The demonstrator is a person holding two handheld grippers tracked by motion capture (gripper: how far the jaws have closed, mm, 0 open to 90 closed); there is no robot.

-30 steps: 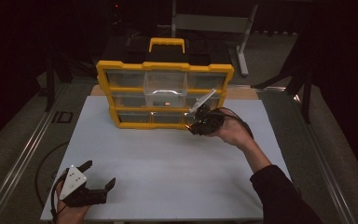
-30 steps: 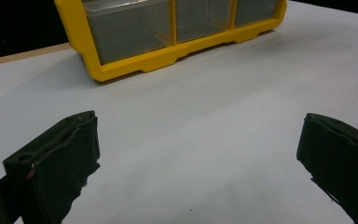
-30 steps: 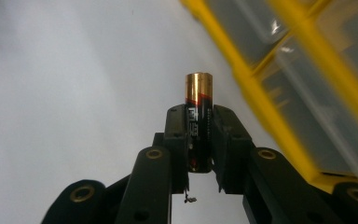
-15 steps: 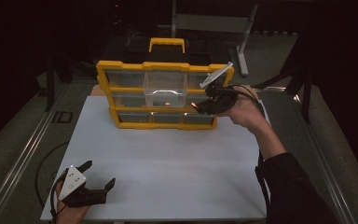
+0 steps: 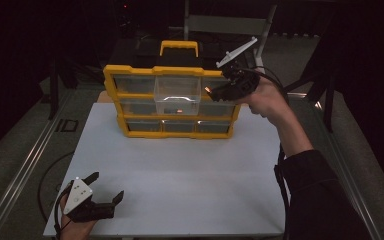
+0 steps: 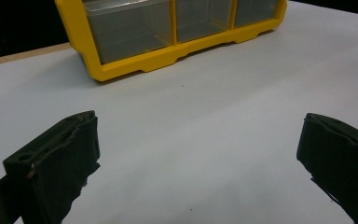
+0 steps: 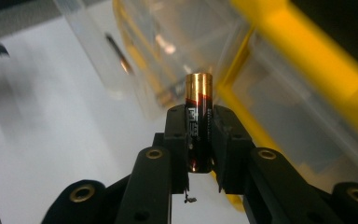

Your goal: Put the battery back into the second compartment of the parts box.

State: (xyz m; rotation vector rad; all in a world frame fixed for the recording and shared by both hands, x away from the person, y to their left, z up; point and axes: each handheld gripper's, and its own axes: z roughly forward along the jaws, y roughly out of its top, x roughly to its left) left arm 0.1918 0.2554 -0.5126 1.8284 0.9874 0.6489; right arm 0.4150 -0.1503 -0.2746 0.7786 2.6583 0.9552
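A yellow organizer (image 5: pixel 111 82) with clear drawers stands upright at the far side of the white table; its top middle drawer (image 5: pixel 177 96) is pulled out. My right gripper (image 5: pixel 211 92) is raised at the organizer's upper right, just right of that drawer, and is shut on a battery (image 7: pixel 198 119) with a gold top and black body. The battery stands upright between the pads, with the clear drawers (image 7: pixel 168 51) blurred behind it. My left gripper (image 5: pixel 106 189) rests at the table's near left corner, its jaws wide apart with nothing between them; the organizer's bottom drawers (image 6: pixel 177 25) lie ahead of it.
The white tabletop (image 5: pixel 180 170) stretches between the organizer and the near edge. A black case with a yellow handle (image 5: pixel 179 47) sits behind the organizer. Metal rails (image 5: pixel 25 165) run along the table's left side, and a chair frame (image 5: pixel 260 30) stands in the dark behind.
My right gripper has risen with the battery from the organizer's lower right corner to its upper right, by the open drawer. The left gripper has stayed in place.
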